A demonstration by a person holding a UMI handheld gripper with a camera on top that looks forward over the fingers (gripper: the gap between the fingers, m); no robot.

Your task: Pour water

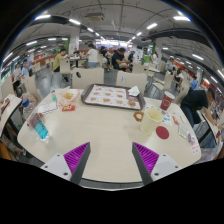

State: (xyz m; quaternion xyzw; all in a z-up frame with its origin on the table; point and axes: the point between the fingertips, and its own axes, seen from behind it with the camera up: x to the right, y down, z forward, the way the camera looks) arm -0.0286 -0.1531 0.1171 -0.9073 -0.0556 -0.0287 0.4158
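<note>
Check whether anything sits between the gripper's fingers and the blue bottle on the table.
Nothing visible does. The gripper is open, holding nothing, and the blue bottle stands beyond its fingers, off toward the left finger's side. Only bare table lies between them. The tray sits farther back.

We see a table (100, 130) with a smooth, pale cream top, matt apart from a faint sheen under the ceiling lights. The gripper (112, 158) has fingers of white, smooth hard plastic, and the pads (75, 155) on their inner faces are magenta with a ribbed, rubbery look. A clear bottle (40, 127) looks like glossy transparent plastic with a blue tint. The tray (112, 96) seems dark and matt. A pale cup (150, 120) looks like smooth, slightly translucent plastic. The red lid (162, 132) appears to be glossy plastic.
</note>
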